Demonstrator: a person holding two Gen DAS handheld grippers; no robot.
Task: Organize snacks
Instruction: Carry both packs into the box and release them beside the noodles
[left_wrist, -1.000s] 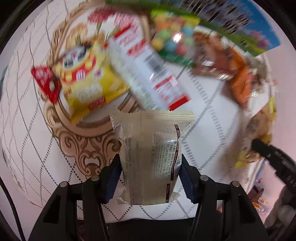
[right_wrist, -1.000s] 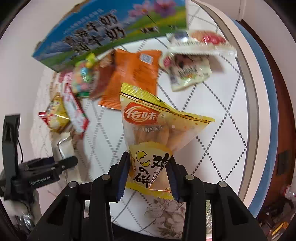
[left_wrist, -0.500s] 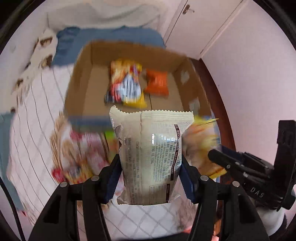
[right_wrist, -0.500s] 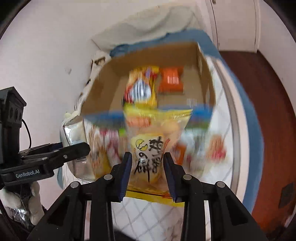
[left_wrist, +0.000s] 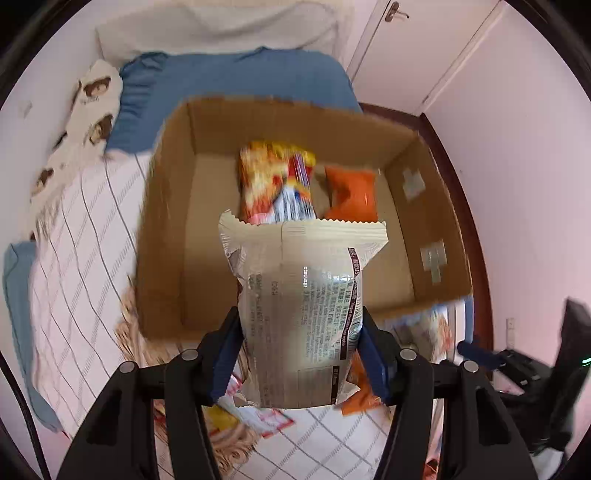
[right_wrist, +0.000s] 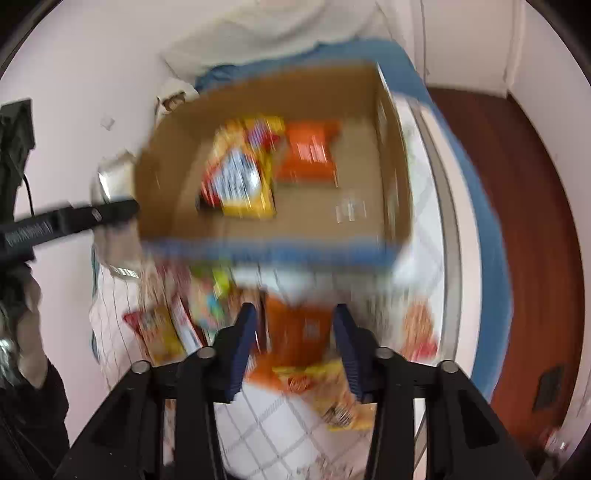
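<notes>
While clamping a cookie packet (left_wrist: 301, 310), left hand-held gripper (left_wrist: 301, 354) faces box (left_wrist: 439, 236).

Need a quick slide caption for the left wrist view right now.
Left claw grips a beige printed snack wrapper before an open brown cardboard box already holding two snack packs.

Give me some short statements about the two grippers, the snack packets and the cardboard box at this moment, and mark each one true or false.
1. The left gripper is shut on a beige cookie packet. True.
2. The right gripper clamps a yellow packet. False: its jaws stand apart, and the yellow packet lies below on the table.
3. The cardboard box is empty. False: a yellow-red packet and an orange packet lie inside.
4. More snacks lie on the table in front of the box. True.
</notes>
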